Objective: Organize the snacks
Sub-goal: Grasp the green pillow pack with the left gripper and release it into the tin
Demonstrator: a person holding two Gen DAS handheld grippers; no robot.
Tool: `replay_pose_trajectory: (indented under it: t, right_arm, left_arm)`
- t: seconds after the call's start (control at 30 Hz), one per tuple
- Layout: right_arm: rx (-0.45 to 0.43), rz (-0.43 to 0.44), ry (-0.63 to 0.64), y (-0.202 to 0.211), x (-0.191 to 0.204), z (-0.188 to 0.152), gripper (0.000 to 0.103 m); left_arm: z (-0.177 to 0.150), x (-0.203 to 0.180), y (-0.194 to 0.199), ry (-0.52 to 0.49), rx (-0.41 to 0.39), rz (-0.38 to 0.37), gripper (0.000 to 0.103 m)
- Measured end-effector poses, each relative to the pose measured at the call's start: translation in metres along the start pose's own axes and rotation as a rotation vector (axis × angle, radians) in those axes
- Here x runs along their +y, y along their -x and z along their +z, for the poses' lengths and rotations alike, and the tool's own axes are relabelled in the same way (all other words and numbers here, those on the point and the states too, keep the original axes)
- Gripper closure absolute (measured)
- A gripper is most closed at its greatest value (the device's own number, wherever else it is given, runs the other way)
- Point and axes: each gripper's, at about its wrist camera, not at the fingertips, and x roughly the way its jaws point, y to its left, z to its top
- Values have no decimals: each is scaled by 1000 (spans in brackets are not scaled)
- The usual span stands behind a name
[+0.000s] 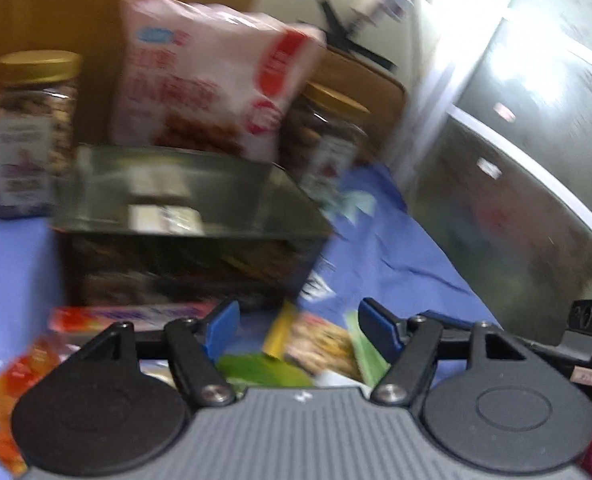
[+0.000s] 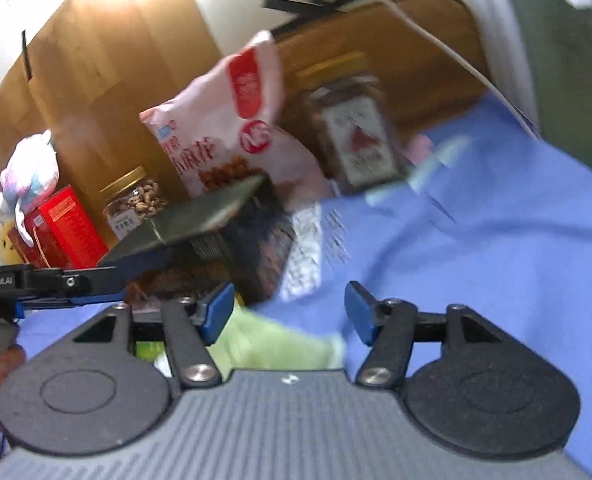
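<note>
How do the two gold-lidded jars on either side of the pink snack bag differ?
The left jar shows pale nuts through clear sides above a small white label; the right jar looks dark brown inside and carries a larger label with a red mark. The left jar stands near a red box; the right jar stands on the blue cloth beside the pink bag. Both stand upright with gold lids.

Both my feeds are smeared by motion blur — the pink snack bag (image 1: pixel 215 76) and the jars' labels are unreadable, while each camera's own housing stays sharp. In the left wrist view, white glare washes over the metallic panel (image 1: pixel 528 80) at the upper right. In the right wrist view, a warm hotspot bleaches the wooden board (image 2: pixel 107 40) at the upper left. Fisheye bending curves every edge — the corners go dark.
</note>
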Motion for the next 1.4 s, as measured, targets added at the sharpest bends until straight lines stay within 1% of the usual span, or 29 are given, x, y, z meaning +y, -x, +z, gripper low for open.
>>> replay_pose_trajectory:
  t: [0.07, 0.13, 0.2, 0.3, 0.37, 0.4, 0.43, 0.47, 0.5, 0.53, 0.63, 0.73, 0.83, 0.93, 1.07, 1.17, 1.3, 1.4]
  right_arm:
    - [18, 16, -26, 10, -7, -11, 28]
    - [37, 34, -11, 14, -7, -17, 26]
    - [73, 26, 51, 10, 0, -21, 26]
    - [132, -4, 182, -2, 18, -29, 26]
    - [148, -36, 271, -9, 27, -37, 26]
    - [142, -46, 305, -10, 28, -41, 27]
    - [136, -53, 334, -13, 32, -44, 38]
    - [129, -48, 350, -12, 33, -46, 53]
    - [121, -49, 353, -11, 34, -48, 58]
    - [105, -47, 351, -9, 35, -48, 66]
    - [73, -18, 335, -5, 36, -47, 68]
    - [28, -26, 378, 2, 49, -48, 68]
    - [-27, -22, 415, 9, 64, -43, 68]
    - [-75, 6, 447, 6, 78, -30, 68]
    - [-107, 41, 500, -13, 101, -13, 69]
    - [-119, 72, 540, -34, 118, -2, 69]
    - [-112, 120, 564, -66, 134, 15, 69]
    - [-86, 149, 561, -95, 142, 26, 68]
  left_arm:
    - [-3, -12, -10, -20, 22, -20, 36]
    - [-5, -26, -22, -48, 47, -39, 35]
    - [-11, -34, -34, -71, 72, -31, 35]
    - [-16, -41, -53, -72, 129, -22, 36]
    - [-22, -44, -59, -82, 149, -2, 45]
    - [-26, -47, -58, -101, 140, 20, 47]
    - [-28, -49, -57, -116, 135, 29, 55]
    - [-30, -51, -54, -117, 134, 26, 65]
    - [-30, -50, -51, -106, 138, 11, 70]
    - [-30, -51, -47, -98, 139, 1, 73]
    - [-29, -54, -35, -107, 109, 12, 73]
    - [-25, -53, -21, -90, 69, 5, 73]
    - [-18, -51, -1, -84, 0, 2, 73]
    - [-5, -46, 16, -84, -70, 25, 73]
    - [15, -25, 30, -48, -130, 61, 73]
    - [30, -7, 36, -21, -162, 101, 73]
    - [49, 17, 38, -13, -194, 181, 73]
    - [58, 34, 32, -10, -195, 251, 73]
